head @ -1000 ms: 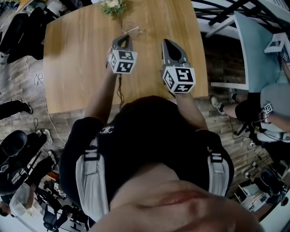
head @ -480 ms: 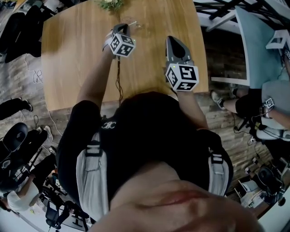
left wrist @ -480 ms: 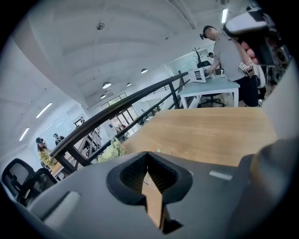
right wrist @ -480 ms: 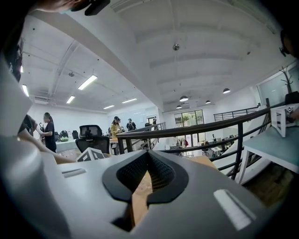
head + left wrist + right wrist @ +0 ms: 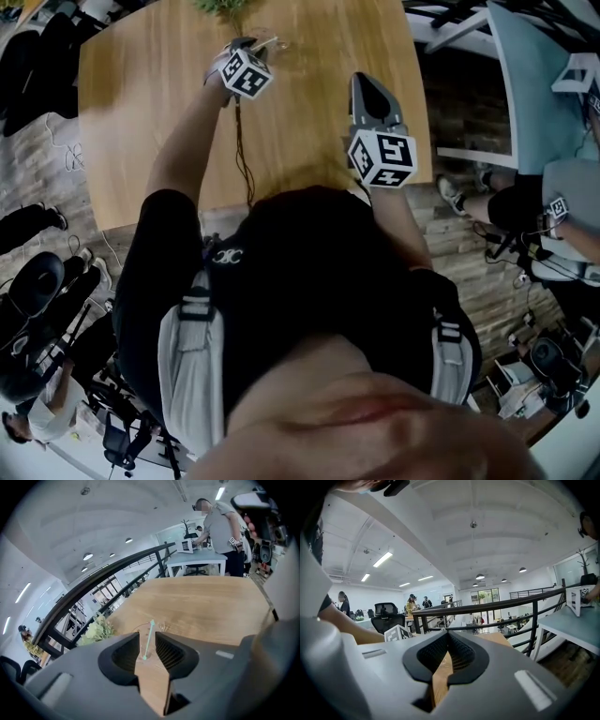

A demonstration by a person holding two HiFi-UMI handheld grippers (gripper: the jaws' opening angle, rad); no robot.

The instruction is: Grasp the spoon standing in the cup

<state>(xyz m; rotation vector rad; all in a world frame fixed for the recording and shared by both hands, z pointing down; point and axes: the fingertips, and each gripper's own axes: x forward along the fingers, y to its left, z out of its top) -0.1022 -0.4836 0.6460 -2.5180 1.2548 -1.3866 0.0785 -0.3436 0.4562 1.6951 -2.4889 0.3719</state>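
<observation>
A clear cup (image 5: 274, 44) stands near the far edge of the wooden table (image 5: 141, 112), with a pale green spoon (image 5: 148, 643) upright in it. My left gripper (image 5: 246, 47) has reached out to the cup's left side and points down at it. Its jaws have just been opening and now stand apart. In the left gripper view the spoon shows in the gap of the left gripper (image 5: 147, 635), and the pads do not press on it. My right gripper (image 5: 362, 82) hangs over the table's right part, away from the cup, shut on nothing.
A small bunch of pale flowers (image 5: 225, 7) sits just left of the cup at the table's far edge. A thin dark cable (image 5: 242, 141) runs across the table towards me. A black railing (image 5: 487, 606) and a light desk (image 5: 525, 84) lie to the right, where a person (image 5: 562, 206) sits.
My left gripper has moved away from me across the table to the cup and dropped lower. The right gripper has barely shifted.
</observation>
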